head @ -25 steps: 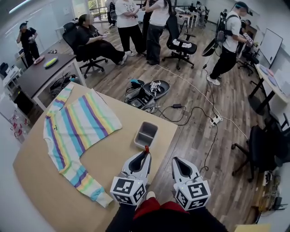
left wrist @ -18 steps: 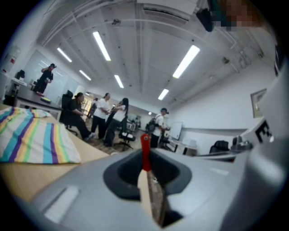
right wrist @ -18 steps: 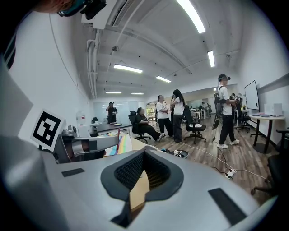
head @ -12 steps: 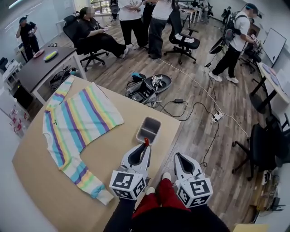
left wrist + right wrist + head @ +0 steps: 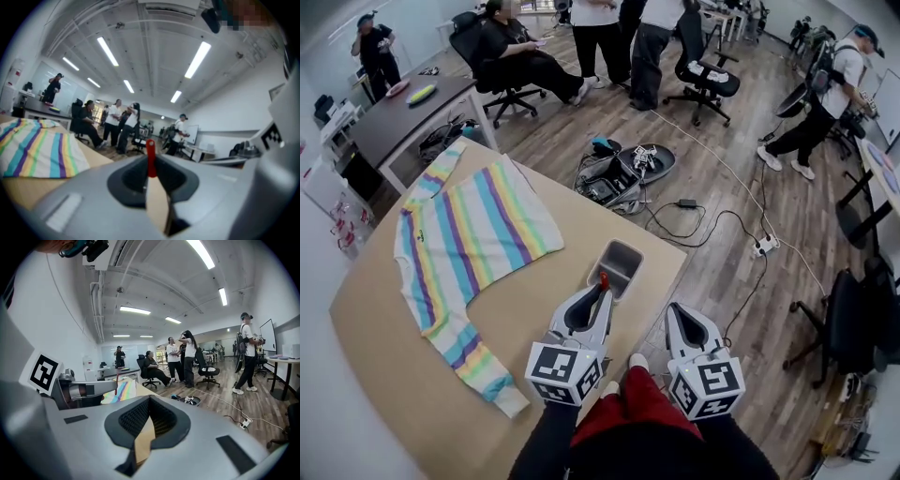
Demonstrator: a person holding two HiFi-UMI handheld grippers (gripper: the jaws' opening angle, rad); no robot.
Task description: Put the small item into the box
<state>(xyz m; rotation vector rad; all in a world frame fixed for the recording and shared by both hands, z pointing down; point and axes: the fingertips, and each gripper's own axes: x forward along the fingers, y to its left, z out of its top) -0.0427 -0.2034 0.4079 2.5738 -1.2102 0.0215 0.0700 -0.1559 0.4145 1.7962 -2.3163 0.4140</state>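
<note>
A grey open box (image 5: 630,251) stands near the right edge of the wooden table (image 5: 403,375). My left gripper (image 5: 602,287) is shut on a small red item (image 5: 603,279), whose tip hangs just short of the box's near rim. In the left gripper view the red item (image 5: 150,157) sticks up from between the shut jaws. My right gripper (image 5: 674,310) hovers past the table's edge, to the right of the left one, shut with nothing in it. The right gripper view shows its jaws closed (image 5: 149,404) and the left gripper (image 5: 84,392) beside it.
A striped shirt (image 5: 469,234) lies spread over the table's left half. On the wooden floor beyond are an open black case (image 5: 619,178), cables and a power strip (image 5: 761,246). Several people and office chairs (image 5: 708,80) stand further back, and a dark desk (image 5: 403,117) at far left.
The box now lies nearer in the head view, with the red item's tip closer to its near rim. Both grippers stay shut, side by side.
</note>
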